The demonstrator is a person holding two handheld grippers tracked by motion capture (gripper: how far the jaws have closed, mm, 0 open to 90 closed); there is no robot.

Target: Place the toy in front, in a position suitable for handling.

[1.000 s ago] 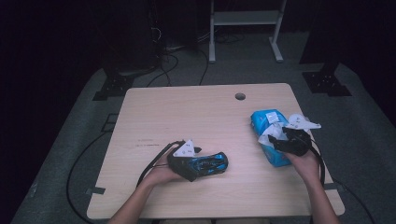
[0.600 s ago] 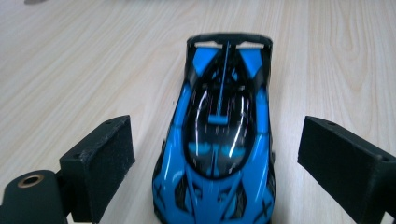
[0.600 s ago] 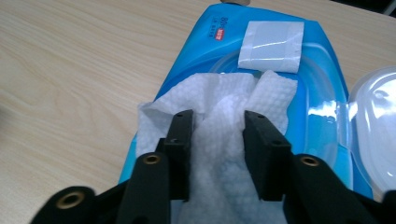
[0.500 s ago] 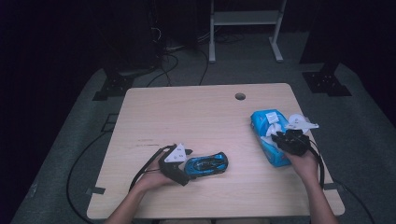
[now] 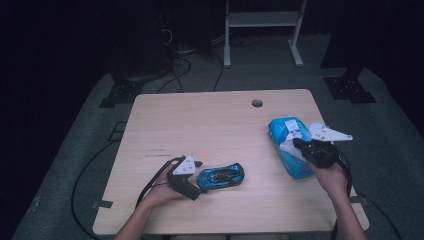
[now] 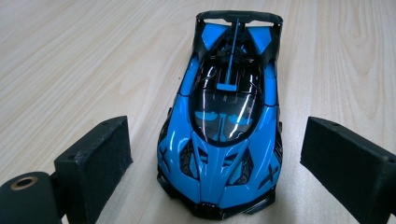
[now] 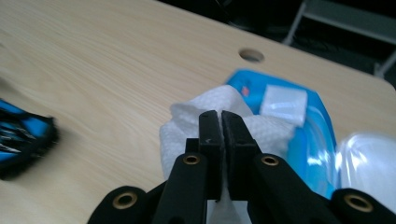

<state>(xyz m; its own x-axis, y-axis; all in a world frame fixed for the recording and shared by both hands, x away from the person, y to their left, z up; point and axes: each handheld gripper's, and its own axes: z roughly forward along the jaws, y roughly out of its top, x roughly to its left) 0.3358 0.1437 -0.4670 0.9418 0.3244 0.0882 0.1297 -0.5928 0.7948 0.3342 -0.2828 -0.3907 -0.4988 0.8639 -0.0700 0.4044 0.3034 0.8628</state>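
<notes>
High view: near table [image 5: 210,120] front edge, blue toy car [image 5: 220,176] between spread left hand-held gripper [image 5: 196,176]; right hand-held gripper [image 5: 298,145] clamped on white wipe [image 5: 289,144] from blue pack [image 5: 286,131].

Setting: recording lab or studio, dimly lit. One pale wooden desk [image 5: 200,125] with a cable hole [image 5: 257,103], standing on grey carpet [image 5: 90,165]. Black cables [image 5: 180,70] trail across the far floor; black stand feet [image 5: 348,87] left and right; white metal frame [image 5: 260,30] at far centre.

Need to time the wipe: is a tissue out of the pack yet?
Partly out. The right gripper is shut on a white tissue that is raised above the blue pack.
</notes>
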